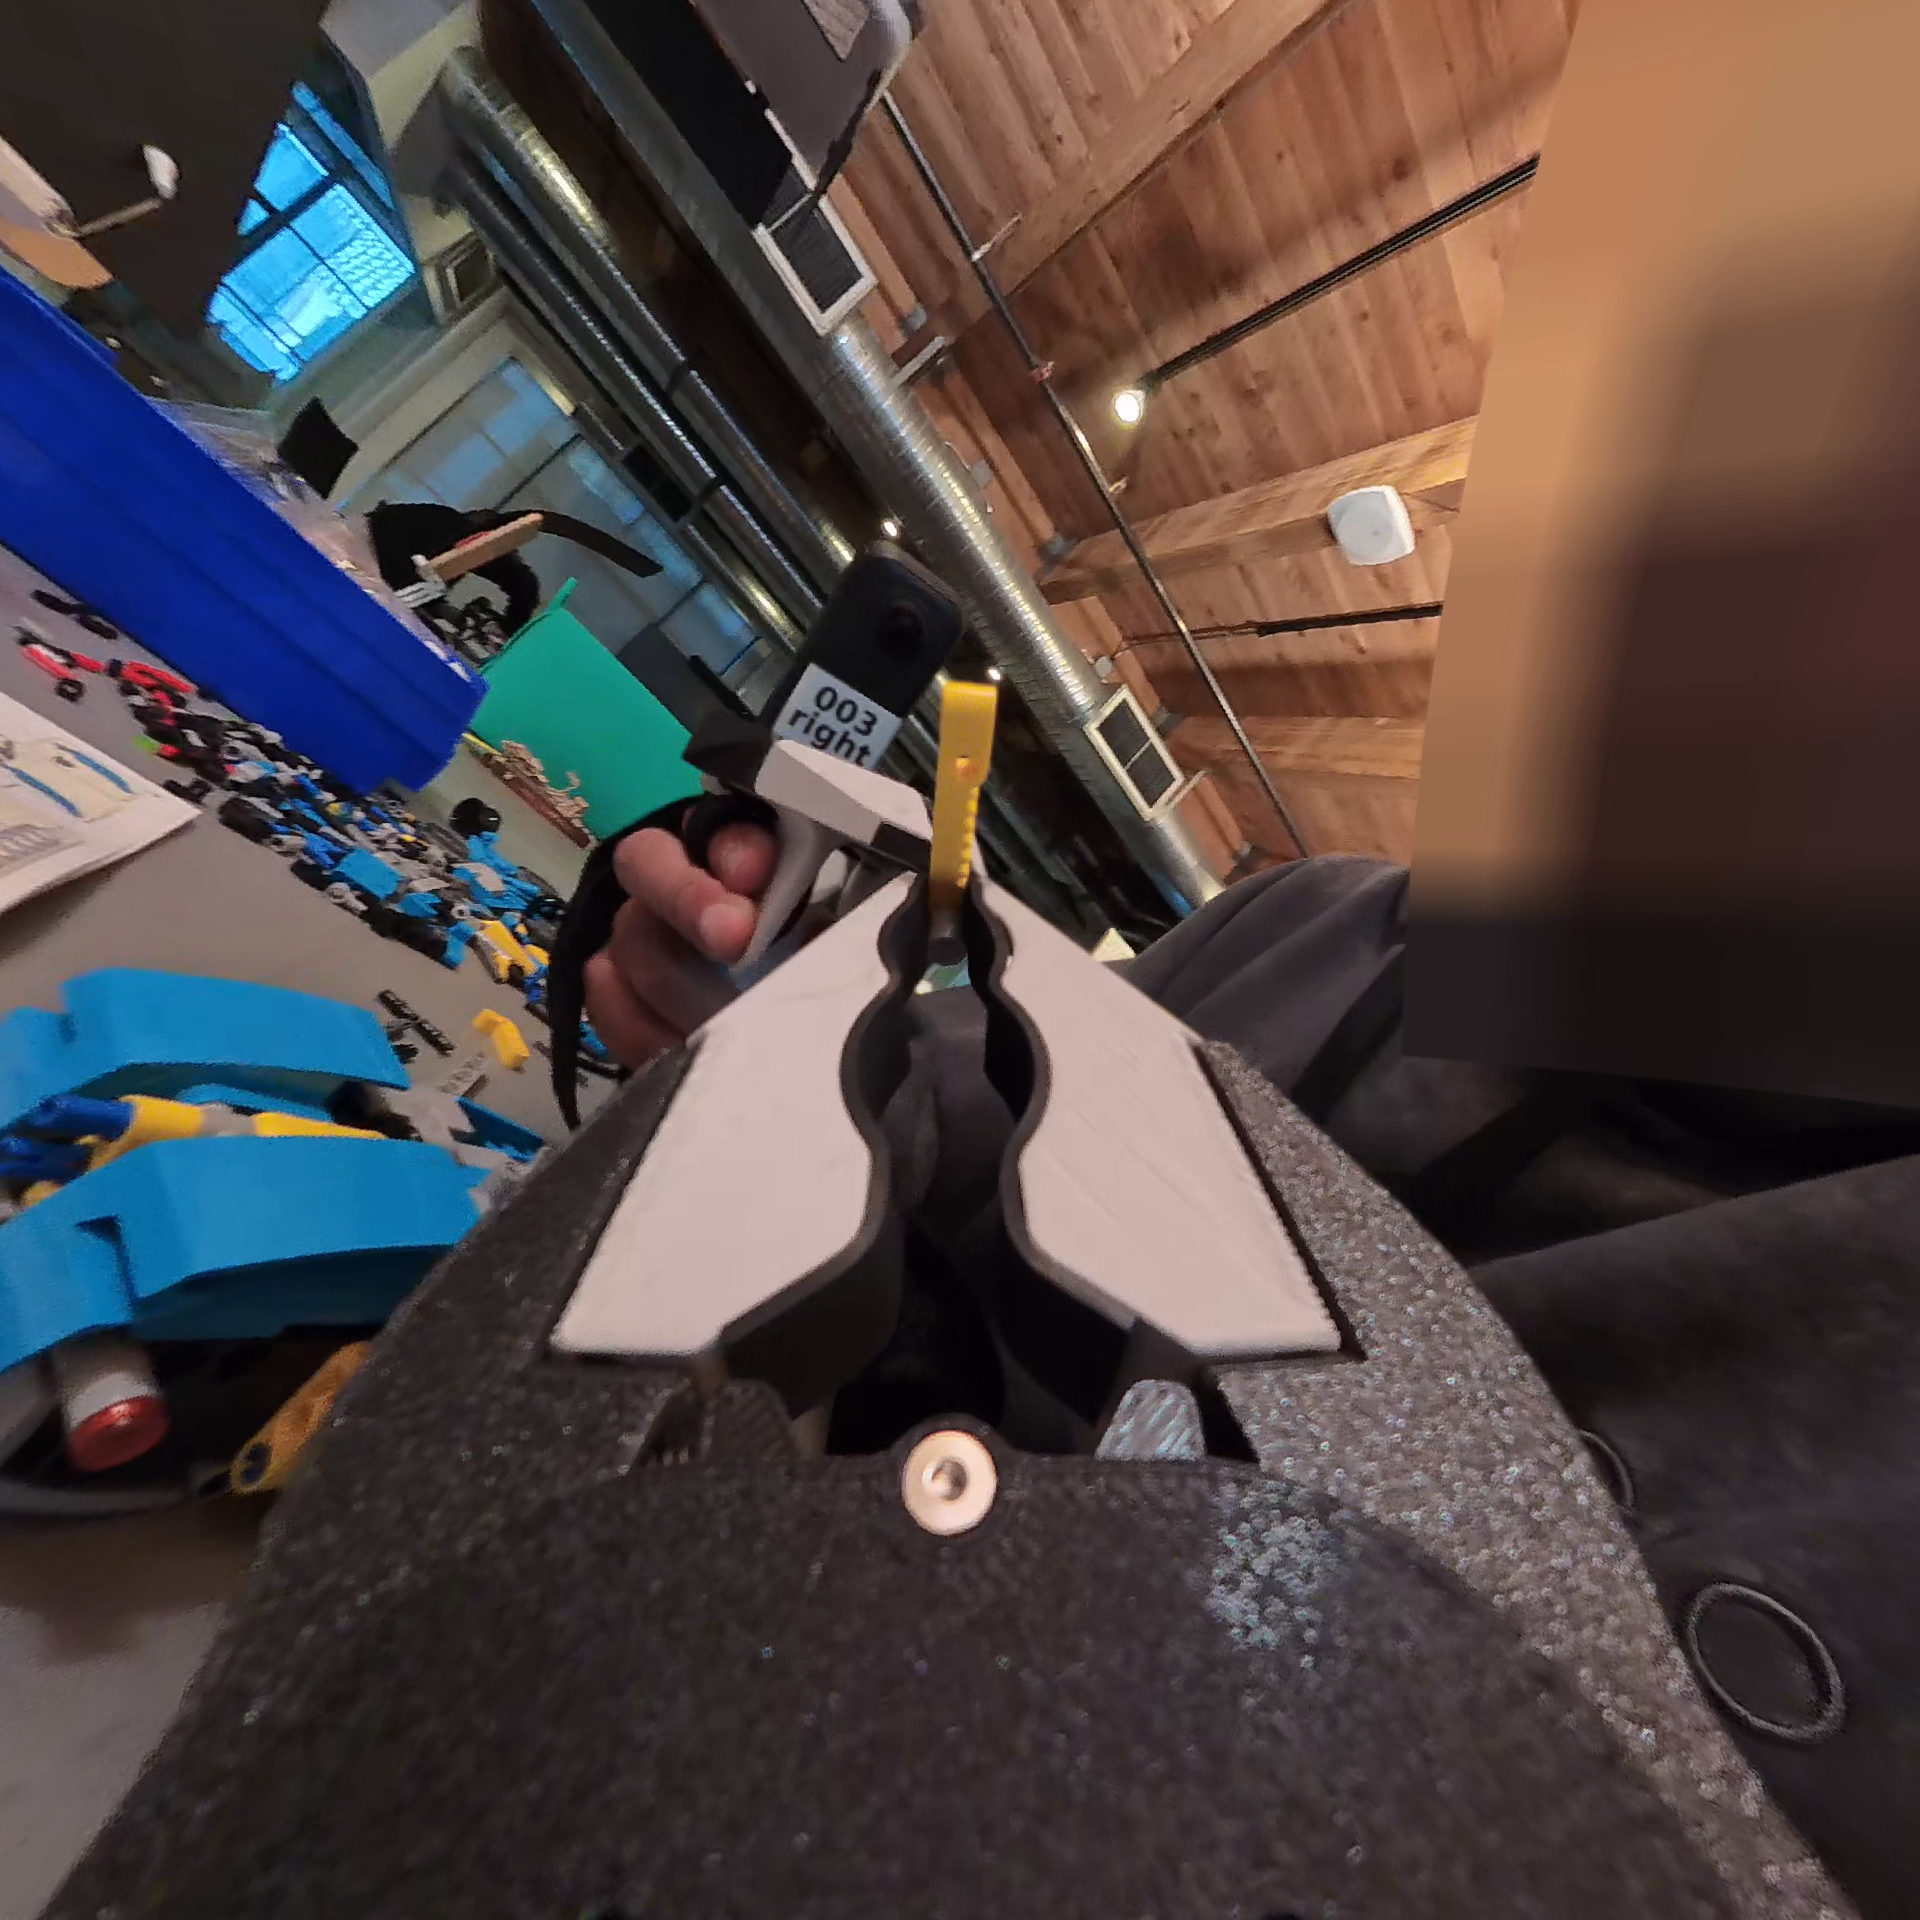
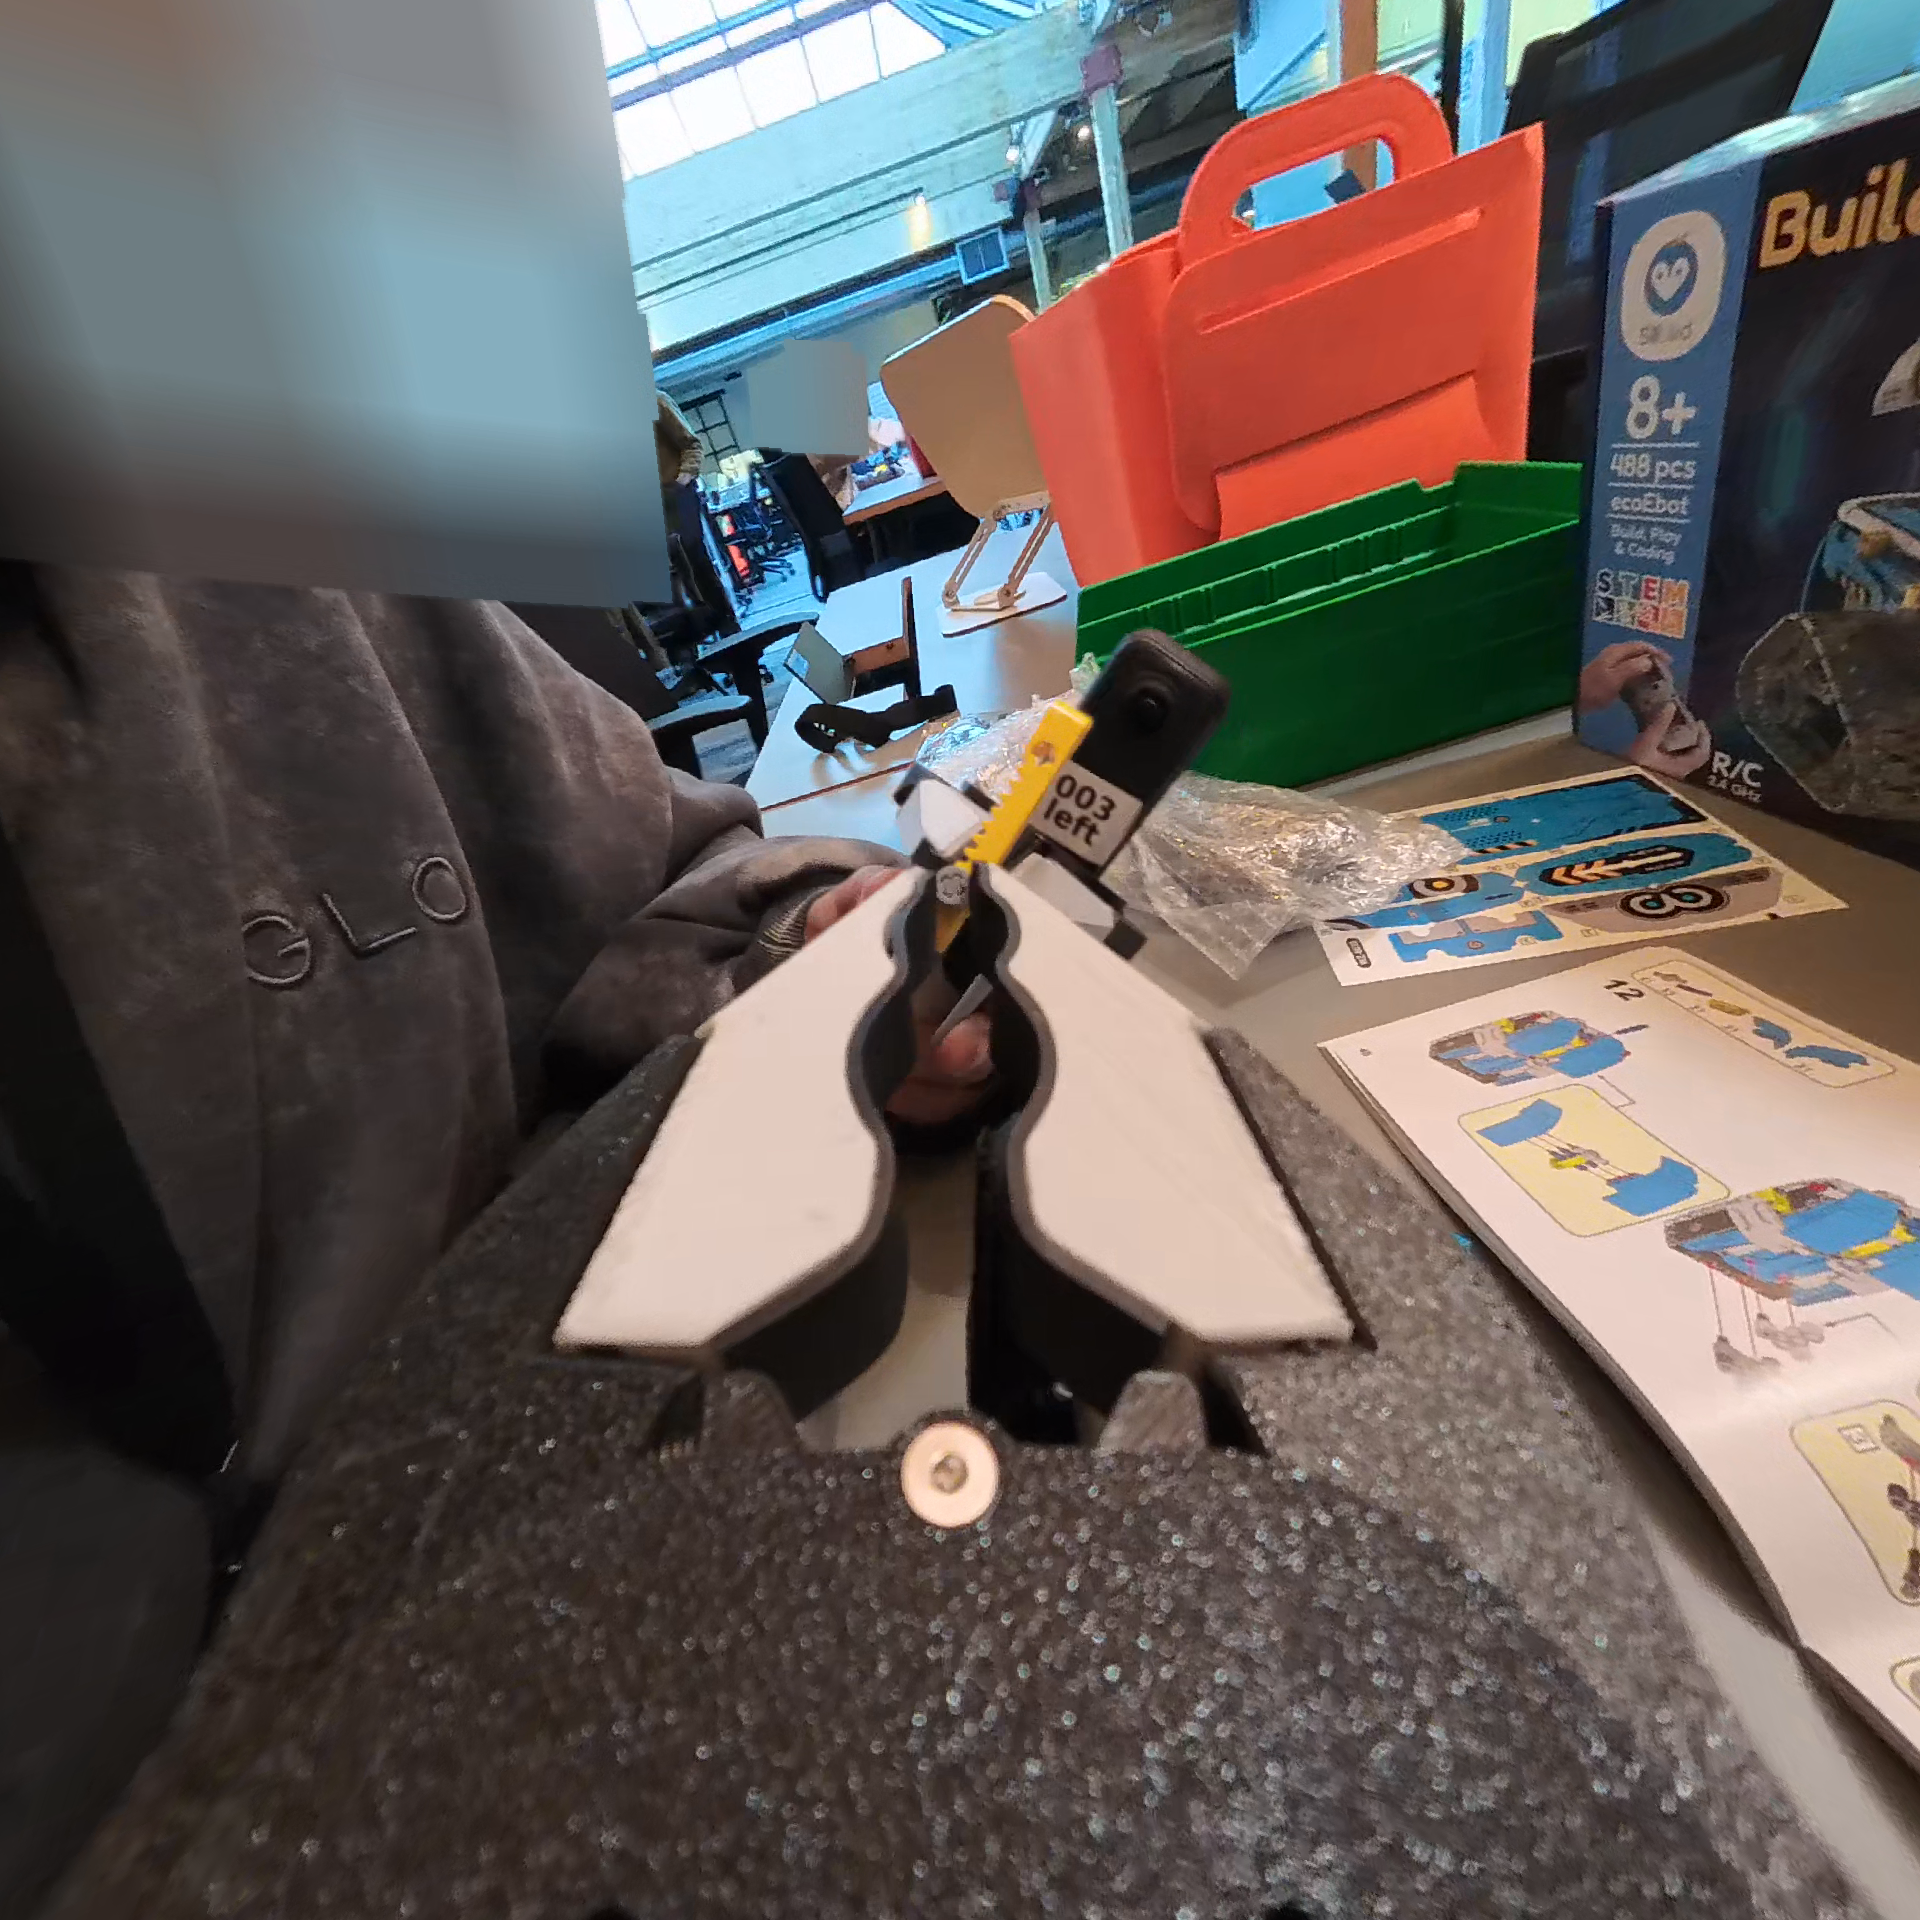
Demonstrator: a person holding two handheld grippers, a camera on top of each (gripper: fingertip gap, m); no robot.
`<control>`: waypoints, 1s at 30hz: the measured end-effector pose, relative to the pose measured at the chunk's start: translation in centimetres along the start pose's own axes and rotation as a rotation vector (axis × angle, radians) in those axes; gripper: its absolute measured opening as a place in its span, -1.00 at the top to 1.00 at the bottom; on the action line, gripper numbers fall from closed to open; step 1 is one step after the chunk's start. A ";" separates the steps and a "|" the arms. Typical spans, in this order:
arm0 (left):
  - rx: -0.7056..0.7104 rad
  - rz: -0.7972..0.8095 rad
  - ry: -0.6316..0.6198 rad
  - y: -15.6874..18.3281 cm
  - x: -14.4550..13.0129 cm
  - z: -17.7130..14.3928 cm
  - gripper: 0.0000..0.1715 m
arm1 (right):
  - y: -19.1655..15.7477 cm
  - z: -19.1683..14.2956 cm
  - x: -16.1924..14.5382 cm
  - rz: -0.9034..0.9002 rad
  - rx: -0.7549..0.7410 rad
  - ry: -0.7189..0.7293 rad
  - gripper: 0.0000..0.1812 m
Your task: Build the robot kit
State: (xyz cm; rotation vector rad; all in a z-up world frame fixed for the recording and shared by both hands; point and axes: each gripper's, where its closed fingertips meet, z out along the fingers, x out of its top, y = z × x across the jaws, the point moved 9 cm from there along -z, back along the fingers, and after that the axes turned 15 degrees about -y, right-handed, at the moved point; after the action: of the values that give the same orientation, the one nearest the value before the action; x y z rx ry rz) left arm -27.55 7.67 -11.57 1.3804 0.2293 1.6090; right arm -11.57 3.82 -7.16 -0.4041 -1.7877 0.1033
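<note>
Now | left gripper [image 1: 940, 914]: tips squeezed on the low end of the long yellow plastic strip with teeth [image 1: 961, 790], middle of frame | right gripper [image 2: 951, 899]: tips squeezed on that strip too | care: small hold, it could twist, so squeeze evenly

Left tool [image 1: 943, 904] and right tool [image 2: 951, 899] — tips pinched (facing each other), raised

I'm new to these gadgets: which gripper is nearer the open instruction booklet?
Right. The right gripper sits just beside the booklet; the left gripper is beyond, where both pinch the yellow toothed strip.
</note>
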 end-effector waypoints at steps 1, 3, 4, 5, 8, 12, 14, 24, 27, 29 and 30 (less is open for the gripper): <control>0.021 0.005 -0.003 -0.1 0.1 -0.2 0.94 | 0.2 0.1 -0.1 0.015 -0.006 0.004 0.93; 0.087 0.040 -0.026 -0.1 0.3 -0.4 0.93 | 0.8 0.0 -0.2 0.056 0.013 0.011 0.93; 0.131 0.059 -0.039 -0.2 0.4 -0.5 0.93 | 1.1 0.0 -0.3 0.085 0.023 0.004 0.92; 0.166 0.062 -0.047 -0.4 0.4 -0.7 0.93 | 1.4 -0.2 -0.4 0.109 0.031 0.004 0.84; 0.211 -0.004 -0.019 -1.2 0.5 -1.4 0.93 | 1.8 -0.6 -0.5 0.106 -0.017 -0.014 0.78; 0.262 -0.033 0.003 -1.7 0.6 -1.8 0.94 | 1.8 0.1 -1.1 -0.054 -0.304 -0.162 0.65; 0.286 -0.039 0.025 -1.9 0.6 -1.9 0.93 | 1.4 0.8 -1.1 -0.165 -0.455 -0.220 0.61; 0.160 -0.157 0.243 -2.2 0.1 -2.1 0.93 | -0.8 3.8 -0.4 -0.437 -0.862 -0.253 0.51; 0.069 -0.208 0.345 -2.0 -0.1 -2.3 0.93 | -1.2 4.6 -0.1 -0.455 -0.912 -0.247 0.56; 0.047 -0.206 0.350 -1.8 -0.2 -2.1 0.93 | -1.5 5.1 0.2 -0.486 -0.939 -0.245 0.59; 0.037 -0.196 0.351 -1.6 -0.1 -2.0 0.93 | -1.7 5.3 0.3 -0.504 -0.955 -0.236 0.63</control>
State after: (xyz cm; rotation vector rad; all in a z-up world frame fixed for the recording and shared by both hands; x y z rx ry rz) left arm -28.42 9.24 -13.42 1.0580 0.5868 1.6776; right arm -17.04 3.08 -7.81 -0.6034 -2.0308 -1.1302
